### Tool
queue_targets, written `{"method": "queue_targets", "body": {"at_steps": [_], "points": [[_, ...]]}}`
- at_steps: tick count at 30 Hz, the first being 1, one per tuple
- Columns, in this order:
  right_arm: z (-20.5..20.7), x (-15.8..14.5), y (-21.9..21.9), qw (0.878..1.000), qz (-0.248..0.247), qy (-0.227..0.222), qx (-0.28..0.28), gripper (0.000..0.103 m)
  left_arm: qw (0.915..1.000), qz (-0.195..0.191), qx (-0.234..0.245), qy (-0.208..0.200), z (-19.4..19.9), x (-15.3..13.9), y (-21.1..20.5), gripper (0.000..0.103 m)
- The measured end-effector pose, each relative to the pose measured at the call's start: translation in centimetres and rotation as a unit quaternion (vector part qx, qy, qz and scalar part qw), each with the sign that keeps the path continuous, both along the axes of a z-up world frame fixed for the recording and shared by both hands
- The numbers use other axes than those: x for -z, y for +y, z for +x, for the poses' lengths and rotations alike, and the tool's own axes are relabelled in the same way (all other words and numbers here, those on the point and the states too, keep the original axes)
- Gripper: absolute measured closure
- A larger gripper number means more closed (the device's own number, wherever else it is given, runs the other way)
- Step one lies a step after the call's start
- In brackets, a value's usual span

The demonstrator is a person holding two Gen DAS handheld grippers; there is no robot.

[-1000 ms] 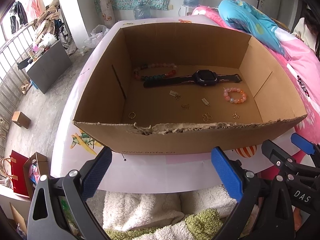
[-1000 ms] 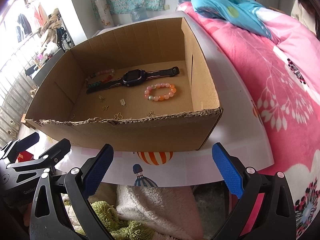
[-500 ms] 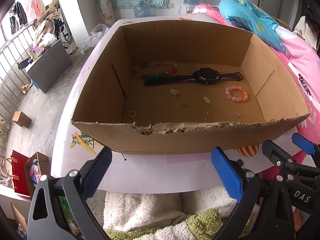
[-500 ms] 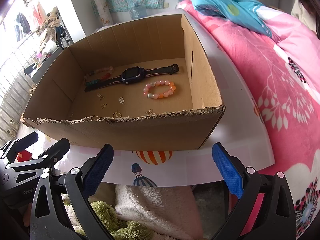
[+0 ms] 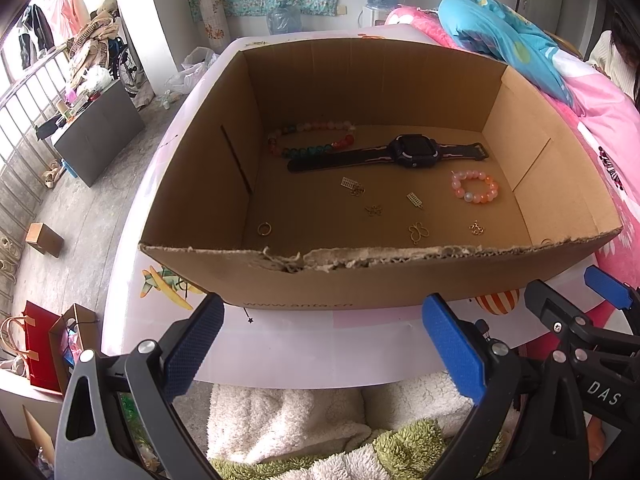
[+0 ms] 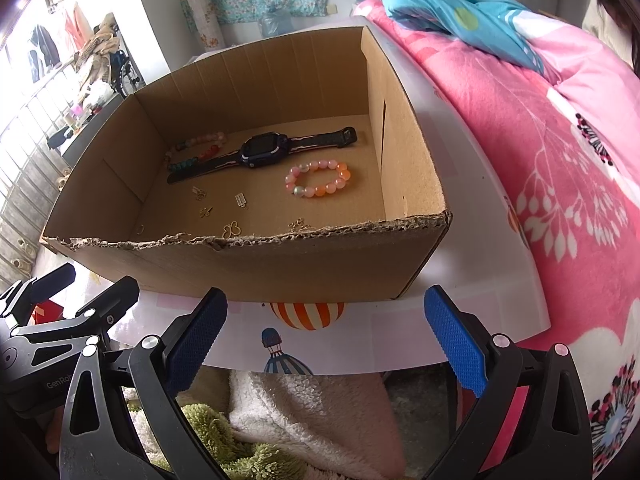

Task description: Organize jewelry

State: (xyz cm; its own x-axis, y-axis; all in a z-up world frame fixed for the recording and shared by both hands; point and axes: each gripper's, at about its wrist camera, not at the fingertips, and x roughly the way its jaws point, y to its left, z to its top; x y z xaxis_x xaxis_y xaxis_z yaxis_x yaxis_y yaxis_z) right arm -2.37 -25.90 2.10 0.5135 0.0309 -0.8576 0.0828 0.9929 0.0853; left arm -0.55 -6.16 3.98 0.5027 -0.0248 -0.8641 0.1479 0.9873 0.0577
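Your left claw is spread wide and grasps nothing, its 2 blue pads hanging just short of the torn near wall of the cardboard box; your right claw is likewise released and empty, parked at the same near wall toward the box's right corner. Each claw shows at the edge of the other's view, so you hold them side by side. The box sits open on a white desk printed with a striped balloon and an aeroplane, and all the jewelry lies loose on its floor. Toward the back wall you have a long multicoloured bead strand, and just in front of it a black smartwatch laid flat with its strap stretched out; one strap end touches the strand. To the right of the watch lies a pink and orange bead bracelet, apart from it. Nearer to you, several small gold charms are scattered apart, and a gold ring lies alone near the left wall. A pink floral quilt covers the bed to your right.
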Motion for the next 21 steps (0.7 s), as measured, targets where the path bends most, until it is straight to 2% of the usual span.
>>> {"method": "queue_targets", "body": {"at_steps": [21], "points": [[0.08,0.04,-0.05,1.0,-0.001,0.0,0.0,0.008,1.0,-0.001,0.0,0.003,0.07,0.12,0.19,0.006]]}}
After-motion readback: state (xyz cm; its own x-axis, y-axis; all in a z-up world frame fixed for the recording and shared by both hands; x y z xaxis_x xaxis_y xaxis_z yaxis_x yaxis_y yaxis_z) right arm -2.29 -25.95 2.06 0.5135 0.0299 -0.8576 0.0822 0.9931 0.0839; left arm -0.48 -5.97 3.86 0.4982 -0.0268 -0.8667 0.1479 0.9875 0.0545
